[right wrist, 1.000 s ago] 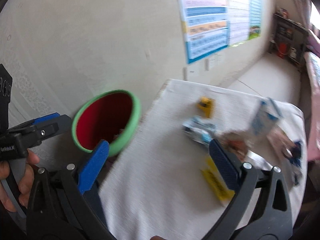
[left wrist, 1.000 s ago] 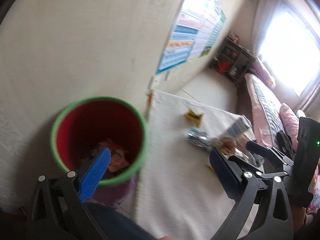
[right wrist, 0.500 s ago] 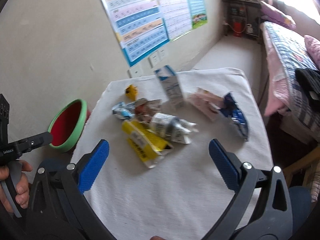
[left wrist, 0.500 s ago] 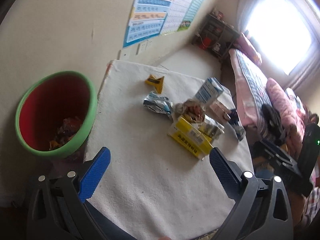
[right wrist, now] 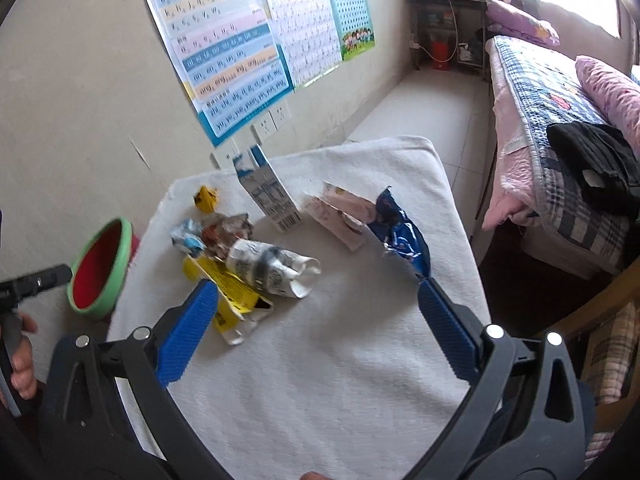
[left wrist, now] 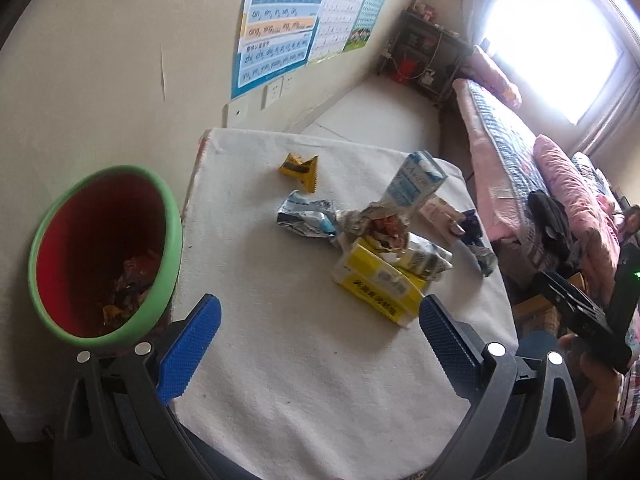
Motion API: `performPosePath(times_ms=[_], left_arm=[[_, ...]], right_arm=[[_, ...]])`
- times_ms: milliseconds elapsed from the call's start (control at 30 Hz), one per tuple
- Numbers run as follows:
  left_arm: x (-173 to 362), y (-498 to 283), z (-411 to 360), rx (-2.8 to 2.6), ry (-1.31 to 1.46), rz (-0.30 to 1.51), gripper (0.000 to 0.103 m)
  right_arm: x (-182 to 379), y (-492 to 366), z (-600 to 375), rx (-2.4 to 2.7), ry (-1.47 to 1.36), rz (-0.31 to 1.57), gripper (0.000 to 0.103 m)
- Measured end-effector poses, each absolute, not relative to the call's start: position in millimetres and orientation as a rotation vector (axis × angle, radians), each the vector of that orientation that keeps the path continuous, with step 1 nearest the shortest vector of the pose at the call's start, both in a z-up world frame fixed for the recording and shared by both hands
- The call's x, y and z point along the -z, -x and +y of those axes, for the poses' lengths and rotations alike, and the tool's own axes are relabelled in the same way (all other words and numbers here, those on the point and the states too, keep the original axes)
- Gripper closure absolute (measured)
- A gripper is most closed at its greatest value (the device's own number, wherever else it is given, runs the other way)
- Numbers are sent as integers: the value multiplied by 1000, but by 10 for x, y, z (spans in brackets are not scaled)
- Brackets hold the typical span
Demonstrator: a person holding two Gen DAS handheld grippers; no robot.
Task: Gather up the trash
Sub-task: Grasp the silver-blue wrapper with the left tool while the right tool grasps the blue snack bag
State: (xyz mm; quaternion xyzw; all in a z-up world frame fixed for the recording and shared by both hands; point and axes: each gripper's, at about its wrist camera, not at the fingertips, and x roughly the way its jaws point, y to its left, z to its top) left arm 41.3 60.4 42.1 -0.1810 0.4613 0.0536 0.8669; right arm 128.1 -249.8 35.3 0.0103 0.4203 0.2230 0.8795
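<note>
Two claws, left [left wrist: 316,334] and right [right wrist: 316,330], both released, empty. Advised: clench flat on tube [right wrist: 272,268], lift clear, drop in bin [left wrist: 108,252].

The bench [right wrist: 360,380], covered in a white cloth, has trash piled mid-top: a yellow box [right wrist: 230,288], milk carton [right wrist: 266,194], crumpled foil wrappers [left wrist: 306,218], a blue bag [right wrist: 400,236] and a small yellow wrapper [left wrist: 300,166].

Your bin [left wrist: 168,216] is red inside with a green rim; your tongs' pads [left wrist: 188,354] are blue. On the white table cloth [left wrist: 304,380] you have a yellow box [left wrist: 376,286], a blue-and-white carton [left wrist: 414,180] and a dark blue wrapper [right wrist: 402,236].
</note>
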Motion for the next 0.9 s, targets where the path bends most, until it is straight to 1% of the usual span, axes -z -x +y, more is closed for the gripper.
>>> performPosePath(times_ms=[167, 400, 467, 667, 767, 900], left_arm=[[-367, -578, 649, -95, 399, 962, 8], [-44, -912, 720, -89, 429, 998, 8], [27, -1002, 747, -98, 449, 1006, 8], [310, -1423, 960, -137, 650, 1031, 8], [551, -1637, 1044, -195, 755, 1084, 8], [817, -1817, 1035, -226, 829, 1145, 8]], right_arm=[[-248, -1399, -2528, -457, 12, 901, 5], [17, -1709, -2517, -380, 93, 939, 5], [117, -1811, -2546, -361, 79, 969, 5], [375, -2097, -2591, -305, 80, 999, 5], [463, -2220, -2546, -302, 100, 1016, 5], [489, -2329, -2541, -308, 98, 1022, 5]])
